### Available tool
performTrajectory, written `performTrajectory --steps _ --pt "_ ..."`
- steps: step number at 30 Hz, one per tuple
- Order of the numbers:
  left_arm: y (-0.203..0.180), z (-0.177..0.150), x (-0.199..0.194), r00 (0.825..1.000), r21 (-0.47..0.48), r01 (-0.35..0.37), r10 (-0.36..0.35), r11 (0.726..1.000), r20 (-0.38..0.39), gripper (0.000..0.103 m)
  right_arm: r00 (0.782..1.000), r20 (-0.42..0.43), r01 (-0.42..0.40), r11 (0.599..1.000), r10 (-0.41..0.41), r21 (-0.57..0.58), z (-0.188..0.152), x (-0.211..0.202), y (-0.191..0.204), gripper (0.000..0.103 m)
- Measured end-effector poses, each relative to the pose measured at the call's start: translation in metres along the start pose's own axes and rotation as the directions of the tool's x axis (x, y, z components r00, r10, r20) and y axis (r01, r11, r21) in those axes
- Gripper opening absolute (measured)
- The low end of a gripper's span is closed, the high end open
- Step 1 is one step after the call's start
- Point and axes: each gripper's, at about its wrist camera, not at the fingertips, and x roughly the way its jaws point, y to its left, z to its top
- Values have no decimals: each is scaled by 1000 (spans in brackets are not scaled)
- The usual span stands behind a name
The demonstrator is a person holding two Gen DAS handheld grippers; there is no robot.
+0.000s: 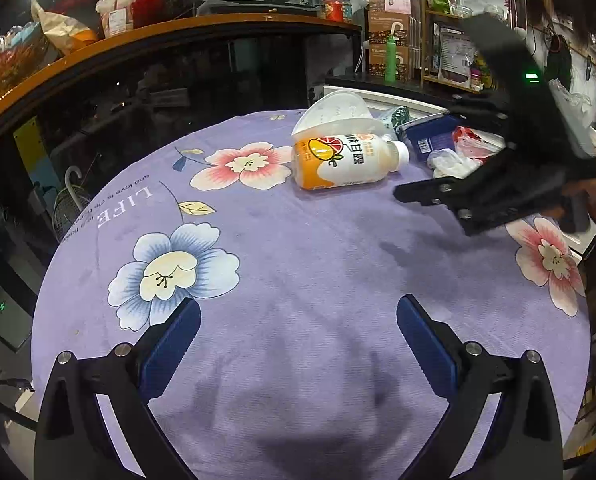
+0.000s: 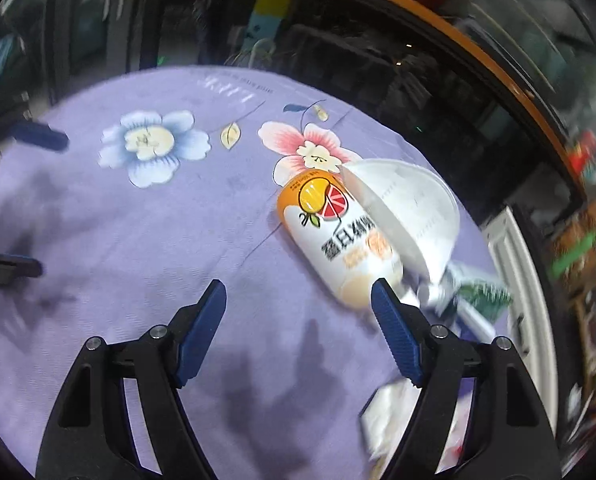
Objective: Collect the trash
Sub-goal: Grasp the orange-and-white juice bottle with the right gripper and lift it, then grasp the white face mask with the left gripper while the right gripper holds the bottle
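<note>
The round tabletop (image 1: 298, 248), draped in a lilac cloth printed with flowers, carried an orange-and-white plastic drink bottle (image 1: 347, 158) lying on its side toward the far edge. A clear plastic dome lid (image 1: 335, 110) leaned against the bottle. Just beside them lay a dark blue carton (image 1: 429, 134) and crumpled white-and-red wrappers (image 1: 463, 152). The left gripper (image 1: 298, 322) hung over bare cloth, its blue-padded jaws spread wide and holding nothing. The right gripper (image 2: 298, 300) stood near the bottle, jaws wide apart and empty, 1 pad just before the bottle's end.
</note>
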Motion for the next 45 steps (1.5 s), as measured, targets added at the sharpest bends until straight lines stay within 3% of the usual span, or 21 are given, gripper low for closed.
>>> performTrajectory --steps 11,19,28,36,45 --pt "19 3 10 1000 -26 8 -8 1000 13 97 989 -109 63 954 -99 -291 33 63 -7 68" --pt "24 2 19 1000 -34 16 -15 999 8 97 975 -147 104 923 -169 -371 41 97 -15 68" --pt "22 4 18 1000 -31 16 -15 999 11 97 974 -136 111 909 -179 -403 48 108 -9 64" --pt "28 8 19 1000 -45 -1 2 999 13 97 995 -51 65 960 -82 -273 37 61 7 63" --pt "18 21 30 1000 9 -20 20 1000 18 97 997 77 9 1000 -10 10 -7 -14 10 63"
